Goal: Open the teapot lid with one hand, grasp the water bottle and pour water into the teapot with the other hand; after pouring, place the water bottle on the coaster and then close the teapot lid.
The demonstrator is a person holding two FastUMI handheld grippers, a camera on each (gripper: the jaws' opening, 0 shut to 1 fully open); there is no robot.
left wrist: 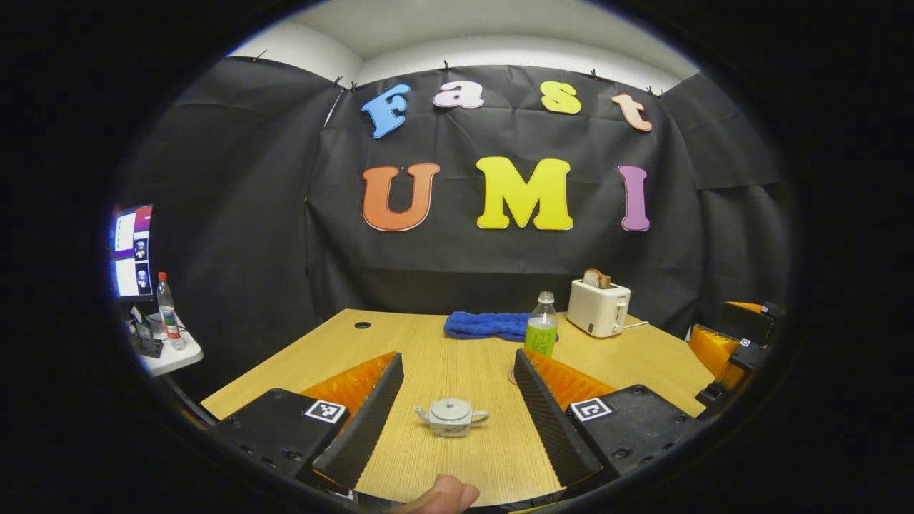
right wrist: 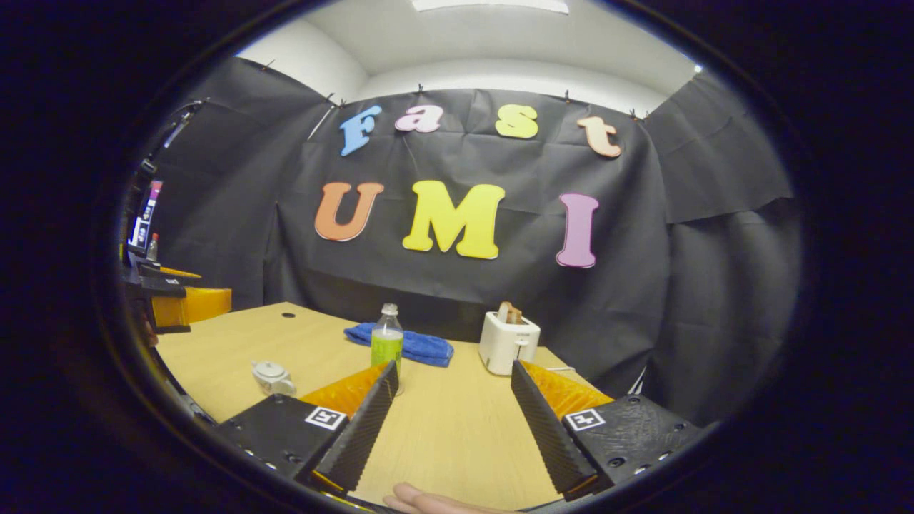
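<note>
In the left gripper view, your left claw (left wrist: 457,410) hangs over the table (left wrist: 443,360) with its fingers spread wide and nothing between them but air. The teapot (left wrist: 450,416) sits on the wood right in the gap, lid on, spout toward the left finger and handle toward the right, touching neither. Ahead of the right finger stands the bottle (left wrist: 542,325), upright with a green label, its base hidden behind that finger. Beyond it lie a blue towel (left wrist: 488,325) and, further right, a toaster (left wrist: 598,305) with bread in it. Your other claw (left wrist: 735,343) shows at the far right edge, and a fingertip (left wrist: 443,495) pokes in at the bottom. In the right gripper view, your right claw (right wrist: 450,421) is likewise wide open and empty above bare table (right wrist: 443,428). The bottle (right wrist: 387,340) stands just ahead of its left finger, the teapot (right wrist: 273,376) well off to the left, the towel (right wrist: 421,347) behind the bottle, and the toaster (right wrist: 508,340) ahead near the right finger.
</note>
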